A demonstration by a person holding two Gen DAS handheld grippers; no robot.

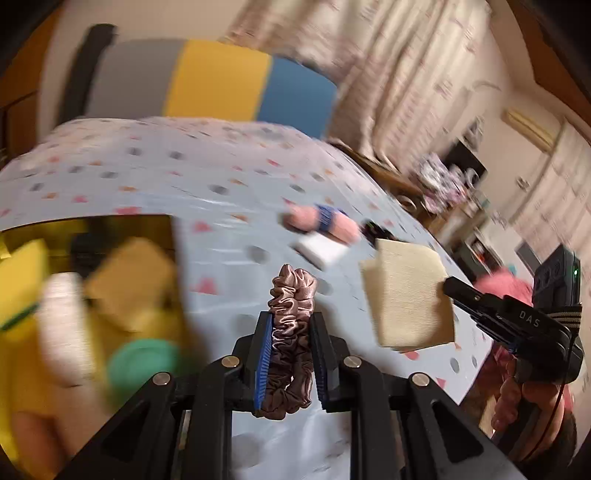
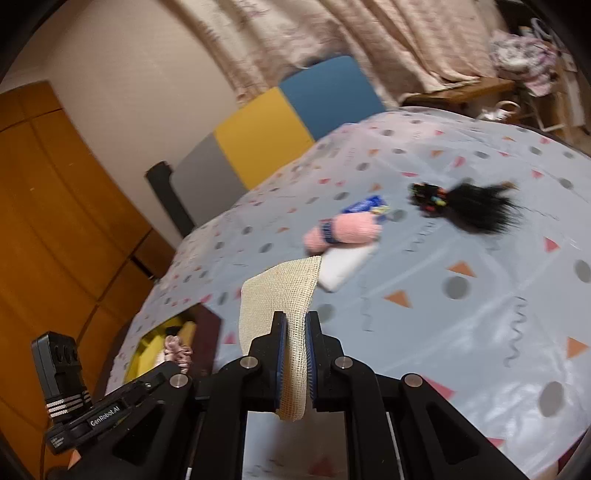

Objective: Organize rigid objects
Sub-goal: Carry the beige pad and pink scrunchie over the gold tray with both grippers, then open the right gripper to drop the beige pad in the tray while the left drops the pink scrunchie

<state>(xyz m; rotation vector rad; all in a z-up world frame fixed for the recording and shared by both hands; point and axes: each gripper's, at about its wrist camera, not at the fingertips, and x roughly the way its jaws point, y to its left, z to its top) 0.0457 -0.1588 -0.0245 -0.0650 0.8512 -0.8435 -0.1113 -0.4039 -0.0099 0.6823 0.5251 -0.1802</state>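
My left gripper (image 1: 291, 325) is shut on a mauve satin scrunchie (image 1: 291, 332), held above the patterned bed cover (image 1: 147, 177). My right gripper (image 2: 295, 325) is shut on a beige mesh cloth (image 2: 280, 295); the same cloth (image 1: 406, 291) shows in the left wrist view at the right. A yellow box (image 1: 22, 280) holding several blurred items lies at the left, also in the right wrist view (image 2: 151, 343). A pink yarn skein (image 2: 343, 229), a white flat box (image 2: 343, 267), a blue packet (image 2: 364, 204) and a black hairpiece (image 2: 465, 203) lie on the bed.
A grey, yellow and blue headboard (image 2: 266, 129) stands behind the bed. A wooden wardrobe (image 2: 48, 221) is at the left. Curtains (image 2: 332, 33) hang behind. A cluttered side table (image 2: 517, 62) stands at the far right.
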